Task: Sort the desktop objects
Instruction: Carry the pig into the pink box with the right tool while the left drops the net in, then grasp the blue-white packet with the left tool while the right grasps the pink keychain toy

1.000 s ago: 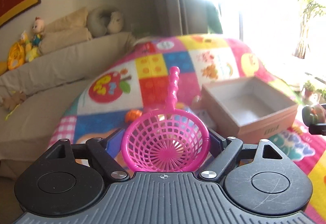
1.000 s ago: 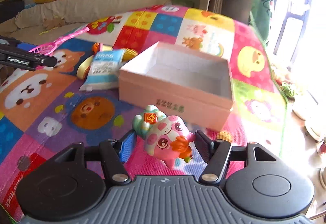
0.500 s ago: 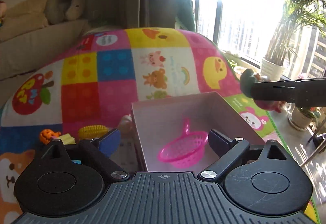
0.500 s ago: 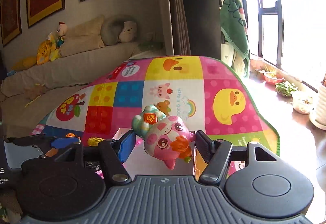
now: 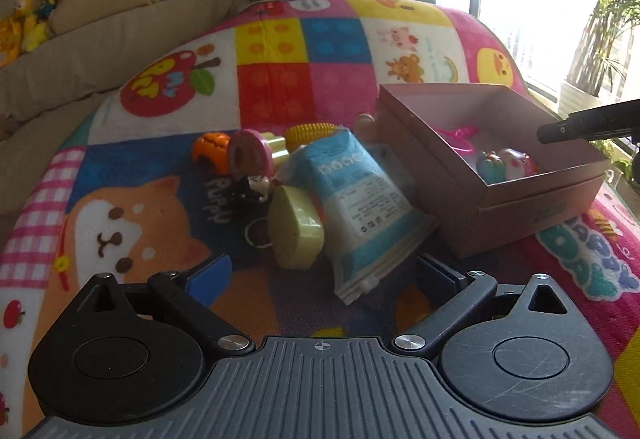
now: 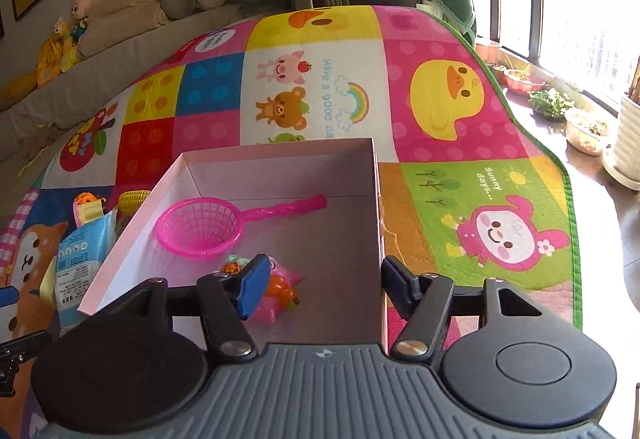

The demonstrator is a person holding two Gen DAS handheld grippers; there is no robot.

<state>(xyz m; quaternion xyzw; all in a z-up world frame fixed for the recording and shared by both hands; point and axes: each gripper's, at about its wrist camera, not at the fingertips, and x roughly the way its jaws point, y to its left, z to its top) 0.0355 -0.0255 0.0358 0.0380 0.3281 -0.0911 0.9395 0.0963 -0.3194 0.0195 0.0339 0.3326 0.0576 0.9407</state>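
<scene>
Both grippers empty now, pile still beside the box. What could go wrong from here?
1. The blue pouch leans on the yellow disc and touches the pink box; the open left gripper grabbing it may scatter the small toys behind it.
2. The right gripper hangs open over the pig toy; pulling out low could catch the box's near wall.
3. The pink strainer fills much of the floor; later drops may land on it and bounce.
</scene>
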